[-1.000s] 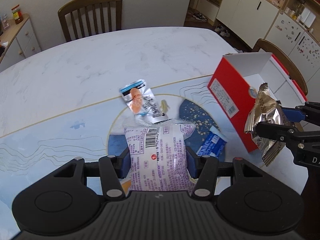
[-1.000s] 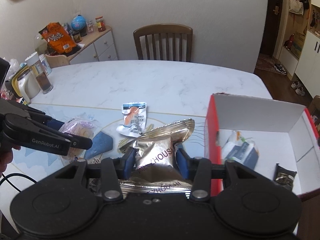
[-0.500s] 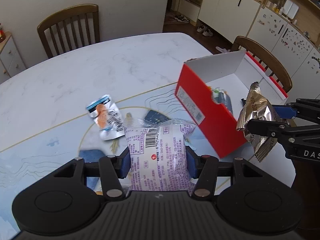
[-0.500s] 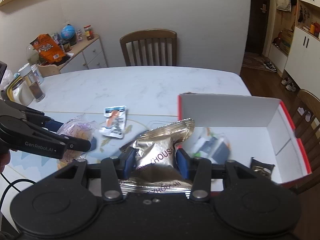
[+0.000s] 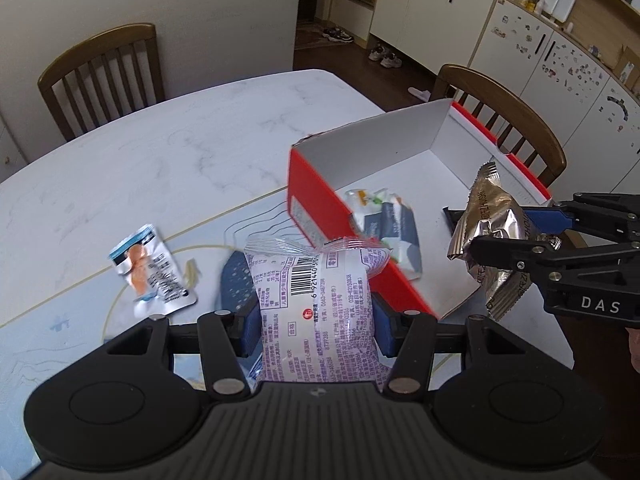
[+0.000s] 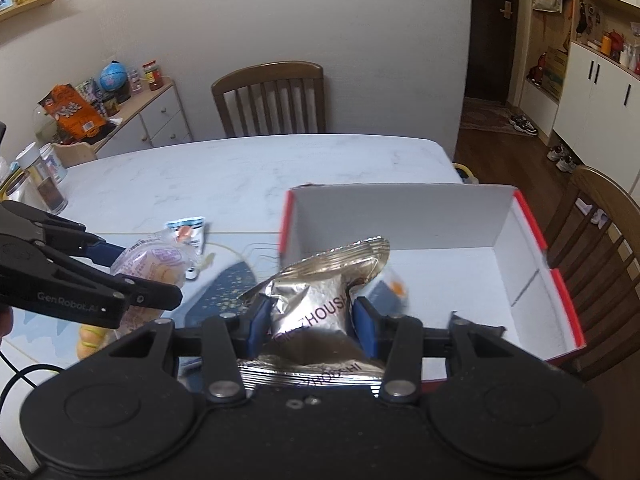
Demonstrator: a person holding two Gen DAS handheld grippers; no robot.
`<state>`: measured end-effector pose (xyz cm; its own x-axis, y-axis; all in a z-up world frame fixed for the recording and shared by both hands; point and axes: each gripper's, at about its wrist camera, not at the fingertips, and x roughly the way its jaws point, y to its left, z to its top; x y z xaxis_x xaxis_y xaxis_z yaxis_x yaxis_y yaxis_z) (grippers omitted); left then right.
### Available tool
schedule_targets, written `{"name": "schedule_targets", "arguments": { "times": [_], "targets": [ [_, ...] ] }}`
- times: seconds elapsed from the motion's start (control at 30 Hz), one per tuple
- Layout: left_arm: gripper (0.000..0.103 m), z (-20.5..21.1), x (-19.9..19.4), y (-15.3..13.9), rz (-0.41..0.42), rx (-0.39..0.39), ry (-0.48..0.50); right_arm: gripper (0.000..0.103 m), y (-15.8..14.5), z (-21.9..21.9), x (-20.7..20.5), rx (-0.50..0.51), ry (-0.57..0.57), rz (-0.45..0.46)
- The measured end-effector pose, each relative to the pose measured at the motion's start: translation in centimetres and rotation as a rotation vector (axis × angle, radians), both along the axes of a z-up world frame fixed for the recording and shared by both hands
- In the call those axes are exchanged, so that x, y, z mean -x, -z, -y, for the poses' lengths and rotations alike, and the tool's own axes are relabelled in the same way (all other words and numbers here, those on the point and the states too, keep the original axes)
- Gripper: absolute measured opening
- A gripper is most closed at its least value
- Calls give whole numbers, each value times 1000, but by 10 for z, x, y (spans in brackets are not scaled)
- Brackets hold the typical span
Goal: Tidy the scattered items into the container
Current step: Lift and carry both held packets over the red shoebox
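My left gripper (image 5: 316, 322) is shut on a clear bread packet with purple print (image 5: 316, 300), held above the table just left of the red-and-white box (image 5: 320, 196). My right gripper (image 6: 310, 318) is shut on a silver foil snack bag (image 6: 316, 300), hanging over the near part of the box (image 6: 520, 264). From the left wrist view the foil bag (image 5: 486, 236) and right gripper (image 5: 516, 236) hover over the box's right side. Several small packets (image 5: 388, 228) lie inside the box. A small silver pouch with orange print (image 5: 150, 274) lies on the table.
A dark blue packet (image 5: 234, 284) lies on the mat under the bread packet. Wooden chairs (image 6: 272, 100) stand at the far side and at the right of the table (image 5: 160, 160). Jars and a kettle (image 6: 40, 176) stand at the table's left edge.
Both grippers have carried their packets to the right, toward the box. The foil bag now hangs over the box's inside, and the bread packet has come up to its red wall.
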<state>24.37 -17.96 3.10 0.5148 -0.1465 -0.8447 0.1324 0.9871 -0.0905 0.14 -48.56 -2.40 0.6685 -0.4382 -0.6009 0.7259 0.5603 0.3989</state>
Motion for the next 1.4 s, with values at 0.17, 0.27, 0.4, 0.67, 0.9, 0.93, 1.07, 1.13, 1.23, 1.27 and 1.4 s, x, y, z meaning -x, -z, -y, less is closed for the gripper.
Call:
{"name": "schedule_targets", "arguments": {
  "times": [0.17,0.27,0.4,0.67,0.9,0.93,1.07,1.13,1.23,1.27,1.4],
  "targets": [
    [53,24,-13,-2,3,-3,30,44,9,13,20,1,23,-4],
    [53,40,-21,-3,5,-4,58,44,16,23,31,-1,38,-8],
    [53,62,-33,-1,3,-11,98,44,22,38,45,-1,61,-7],
    [53,90,-57,5,-10,-25,165,44,38,63,68,-28,101,5],
    [53,111,-78,22,-42,-64,212,44,54,82,69,-55,106,-5],
    [53,113,-81,27,-51,-74,211,44,56,84,68,-59,103,-6],
    [53,118,-92,37,-75,-71,220,44,62,93,60,-63,88,-16],
    [53,122,-95,40,-73,-71,237,44,67,97,60,-64,82,-23],
    [53,126,-102,47,-90,-85,259,44,76,104,57,-89,92,-41],
    [53,126,-105,51,-97,-88,257,44,79,106,56,-96,90,-43],
    [53,123,-111,63,-127,-78,246,44,90,115,49,-124,74,-53]
  ]
}}
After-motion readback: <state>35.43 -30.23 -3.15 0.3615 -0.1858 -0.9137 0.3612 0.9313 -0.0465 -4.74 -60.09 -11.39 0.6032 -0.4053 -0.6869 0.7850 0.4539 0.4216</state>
